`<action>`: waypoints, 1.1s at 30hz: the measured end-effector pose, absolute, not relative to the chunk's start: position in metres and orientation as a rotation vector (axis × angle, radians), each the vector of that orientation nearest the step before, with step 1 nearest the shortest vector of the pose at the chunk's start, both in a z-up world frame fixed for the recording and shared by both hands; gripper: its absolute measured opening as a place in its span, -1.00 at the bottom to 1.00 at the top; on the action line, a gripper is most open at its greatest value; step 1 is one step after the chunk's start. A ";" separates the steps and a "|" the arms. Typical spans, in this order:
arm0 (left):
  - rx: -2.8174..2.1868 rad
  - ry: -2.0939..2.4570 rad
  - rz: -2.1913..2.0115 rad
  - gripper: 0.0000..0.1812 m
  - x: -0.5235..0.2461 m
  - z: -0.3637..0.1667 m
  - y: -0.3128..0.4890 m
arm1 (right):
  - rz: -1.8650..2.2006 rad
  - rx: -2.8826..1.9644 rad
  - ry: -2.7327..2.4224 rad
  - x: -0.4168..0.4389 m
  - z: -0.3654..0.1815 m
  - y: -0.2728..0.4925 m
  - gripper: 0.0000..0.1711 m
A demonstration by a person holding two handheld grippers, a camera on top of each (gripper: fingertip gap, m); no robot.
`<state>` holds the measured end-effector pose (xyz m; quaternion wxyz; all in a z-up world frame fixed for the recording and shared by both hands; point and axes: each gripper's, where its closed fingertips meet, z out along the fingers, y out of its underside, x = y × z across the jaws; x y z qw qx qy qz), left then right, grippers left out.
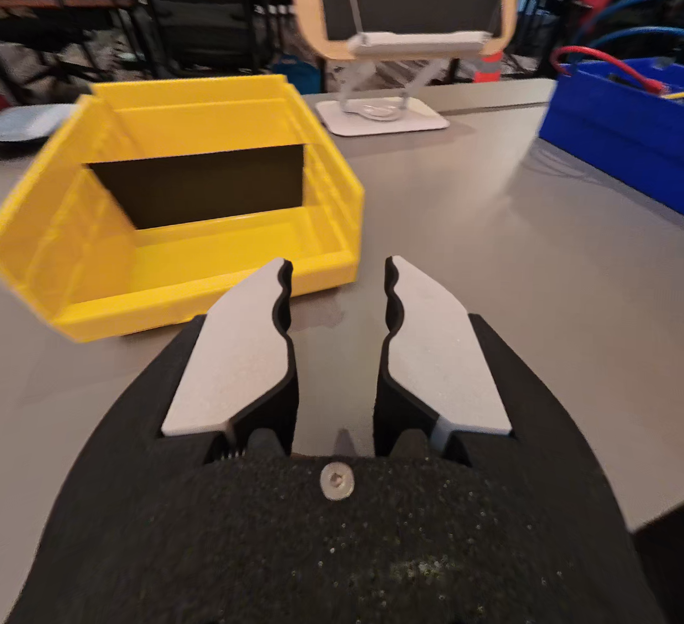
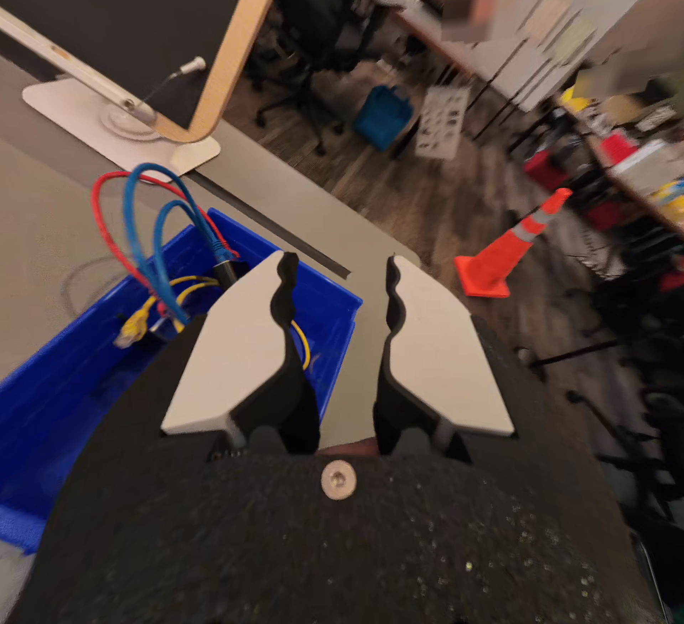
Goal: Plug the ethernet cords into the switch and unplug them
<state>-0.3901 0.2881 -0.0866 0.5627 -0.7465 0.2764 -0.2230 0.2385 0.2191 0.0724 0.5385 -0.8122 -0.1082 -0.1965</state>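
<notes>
Two grippers: both empty, fingers apart.
Left gripper: low over desk, just in front of yellow bin; grips nothing.
Right gripper: above blue bin at desk's right edge, tips past bin's far corner; grips nothing.
Ethernet cords: red cord, blue cord, yellow cord all in blue bin, loops sticking up over rim.
Switch: dark box among cords, blurred, cannot tell.
Far desk edge: white stand.
Floor: orange cone.
</notes>
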 end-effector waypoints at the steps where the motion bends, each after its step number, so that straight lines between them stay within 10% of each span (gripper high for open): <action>1: -1.755 0.628 -0.480 -0.47 -0.403 -0.086 0.294 | -0.494 -1.886 -0.210 0.227 0.074 0.200 -0.47; 14: -2.013 0.568 -0.536 -0.56 -0.442 -0.128 0.310 | -0.044 -1.857 0.340 0.111 -0.122 0.092 -0.52; 33: -1.955 0.664 -0.479 -0.49 -0.418 -0.127 0.304 | -0.056 -1.877 0.240 0.123 -0.118 0.095 -0.42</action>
